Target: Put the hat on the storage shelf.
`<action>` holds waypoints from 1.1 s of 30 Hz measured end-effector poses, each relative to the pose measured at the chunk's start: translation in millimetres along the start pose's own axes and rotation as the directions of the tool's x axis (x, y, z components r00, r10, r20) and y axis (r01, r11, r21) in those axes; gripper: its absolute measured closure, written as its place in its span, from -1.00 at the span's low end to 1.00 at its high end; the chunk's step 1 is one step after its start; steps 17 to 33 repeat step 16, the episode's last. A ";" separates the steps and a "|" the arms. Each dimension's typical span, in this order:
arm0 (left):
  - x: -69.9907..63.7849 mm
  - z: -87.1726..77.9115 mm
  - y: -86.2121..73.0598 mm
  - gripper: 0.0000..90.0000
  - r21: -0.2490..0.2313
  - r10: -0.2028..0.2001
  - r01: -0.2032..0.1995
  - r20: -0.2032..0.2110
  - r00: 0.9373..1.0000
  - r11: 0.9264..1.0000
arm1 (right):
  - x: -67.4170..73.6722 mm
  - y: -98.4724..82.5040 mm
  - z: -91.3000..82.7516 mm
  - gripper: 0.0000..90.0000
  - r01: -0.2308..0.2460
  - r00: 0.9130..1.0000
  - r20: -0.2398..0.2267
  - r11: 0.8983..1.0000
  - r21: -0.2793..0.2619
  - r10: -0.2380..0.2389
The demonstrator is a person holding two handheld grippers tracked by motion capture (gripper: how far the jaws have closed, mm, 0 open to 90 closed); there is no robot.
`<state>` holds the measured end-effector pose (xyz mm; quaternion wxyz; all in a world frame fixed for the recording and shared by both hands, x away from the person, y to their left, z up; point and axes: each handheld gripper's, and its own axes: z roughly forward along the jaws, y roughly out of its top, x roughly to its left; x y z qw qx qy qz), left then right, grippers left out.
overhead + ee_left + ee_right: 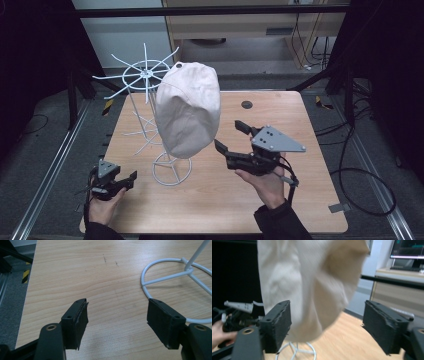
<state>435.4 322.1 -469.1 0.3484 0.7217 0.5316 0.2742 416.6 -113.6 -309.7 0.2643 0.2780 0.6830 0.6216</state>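
Cream cap (188,107) hiding the white wire rack's (145,75) stem, right claw (231,136) wide open, empty, left claw (131,177) open, empty

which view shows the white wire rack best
The high view: the whole white wire rack, from spoked top to ring base, with the cap hanging on it. The left gripper view gives part of its base ring; the right gripper view a bit under the cap.

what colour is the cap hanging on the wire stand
Pale cream, off-white cap; plain, no pattern. Clearest in the high view.

Cream cap (188,107); white wire stand (145,75); light wood-grain table (280,120).
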 end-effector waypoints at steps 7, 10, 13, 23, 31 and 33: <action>0.2 0.5 -0.5 -0.27 0.002 -0.002 0.002 0.000 1.000 1.000 | -26.3 -43.8 -26.0 -0.65 -0.065 0.997 0.041 0.995 0.081 0.061; 0.1 1.0 -0.6 -0.27 0.003 0.004 -0.004 -0.006 1.000 1.000 | -40.3 -67.9 -35.5 -0.66 -0.099 0.992 0.085 0.987 0.125 0.089; 0.5 1.0 -0.9 -0.26 0.000 0.008 -0.008 -0.007 1.000 1.000 | -54.7 -93.0 -44.2 -0.67 -0.133 0.984 0.142 0.978 0.164 0.110; 0.9 1.0 -1.0 -0.26 -0.011 0.001 -0.001 -0.004 1.000 1.000 | -69.5 -117.8 -52.1 -0.66 -0.160 0.972 0.204 0.964 0.211 0.117; 0.9 1.0 -1.0 -0.26 -0.011 0.001 -0.001 -0.004 1.000 1.000 | -69.5 -117.8 -52.1 -0.66 -0.160 0.972 0.204 0.964 0.211 0.117; 0.9 1.0 -1.0 -0.26 -0.011 0.001 -0.001 -0.004 1.000 1.000 | -69.5 -117.8 -52.1 -0.66 -0.160 0.972 0.204 0.964 0.211 0.117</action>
